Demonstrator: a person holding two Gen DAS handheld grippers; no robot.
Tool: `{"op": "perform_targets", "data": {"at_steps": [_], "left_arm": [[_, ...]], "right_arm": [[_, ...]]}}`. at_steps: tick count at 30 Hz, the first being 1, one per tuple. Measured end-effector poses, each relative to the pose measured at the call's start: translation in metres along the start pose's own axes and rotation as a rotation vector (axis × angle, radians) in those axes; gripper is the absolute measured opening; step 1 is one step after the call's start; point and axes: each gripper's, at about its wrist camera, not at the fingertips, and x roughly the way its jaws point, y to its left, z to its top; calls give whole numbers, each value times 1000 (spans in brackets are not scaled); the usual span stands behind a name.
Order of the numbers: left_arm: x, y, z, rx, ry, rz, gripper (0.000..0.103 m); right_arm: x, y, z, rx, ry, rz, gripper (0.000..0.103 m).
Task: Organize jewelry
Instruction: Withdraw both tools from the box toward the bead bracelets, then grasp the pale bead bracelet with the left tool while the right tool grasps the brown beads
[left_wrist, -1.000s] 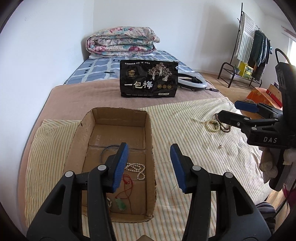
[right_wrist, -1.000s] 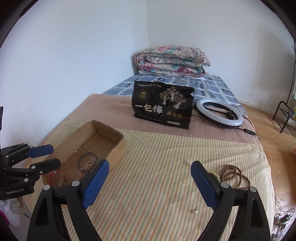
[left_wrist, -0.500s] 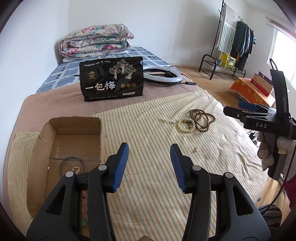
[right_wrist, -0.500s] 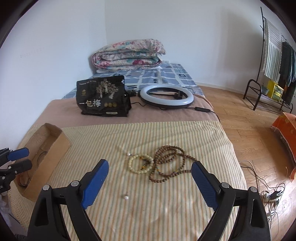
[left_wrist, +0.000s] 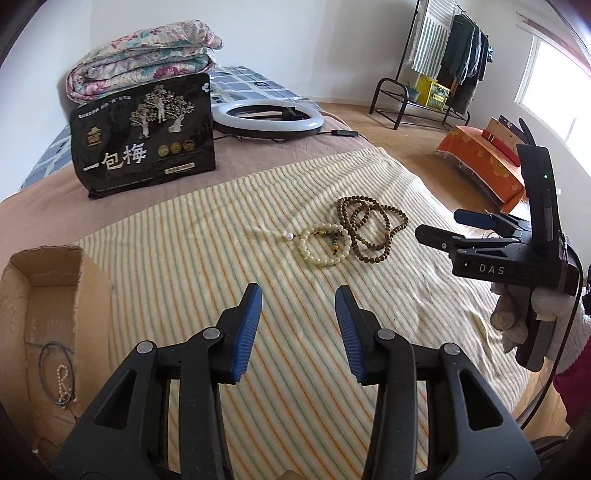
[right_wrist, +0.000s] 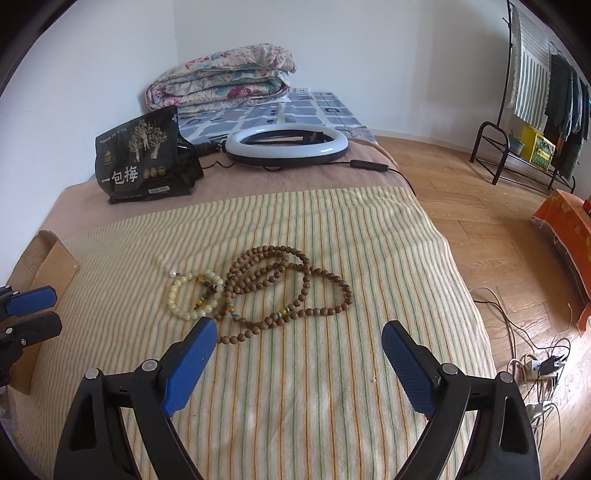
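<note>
on the striped cloth that covers the near end of the bed, we see a long brown bead necklace lying in loose loops, and just to its left a pale bead bracelet whose edge touches the brown beads. a small white pearl sits at the bracelet's far left end. in the left wrist view the same pair lie ahead of us, the pale bead bracelet nearer and the brown bead necklace beyond and to the right.

our right gripper hangs just short of the necklace with its blue pads spread wide and nothing between them; its left pad lies close to the lowest loop of beads. our left gripper is also parted, less widely, and holds nothing; it sits over bare cloth, nearer to us than the bracelet.

at the left edge stands an open cardboard box, with a dark cord loop and a short string of pale beads on its floor.

farther up the bed a black snack bag stands upright on the brown blanket, with a ring light lying flat beside it and a folded floral quilt against the wall. a clothes rack stands on the wooden floor to the right.
</note>
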Motion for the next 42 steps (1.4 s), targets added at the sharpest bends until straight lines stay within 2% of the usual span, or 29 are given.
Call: {"op": "perform_targets", "data": {"at_steps": [3, 11, 18, 20, 24, 27, 33, 42], "left_arm": [[21, -7, 5, 3, 26, -7, 36], [64, -8, 13, -16, 73, -12, 32], [95, -5, 25, -57, 101, -11, 31], [104, -5, 27, -68, 118, -7, 26], [119, 0, 28, -118, 140, -16, 25], [126, -1, 29, -126, 150, -1, 23], [132, -6, 29, -85, 158, 54, 9], [123, -5, 21, -48, 149, 73, 7]], "right_arm": [[13, -4, -2, 11, 22, 18, 92], [34, 5, -5, -26, 40, 66, 92], [53, 16, -6, -49, 57, 70, 92], [57, 17, -7, -53, 61, 69, 93], [63, 16, -8, -48, 65, 68, 93], [64, 16, -7, -45, 61, 63, 99], [65, 18, -4, -59, 61, 57, 102], [76, 15, 10, -30, 74, 39, 103]]}}
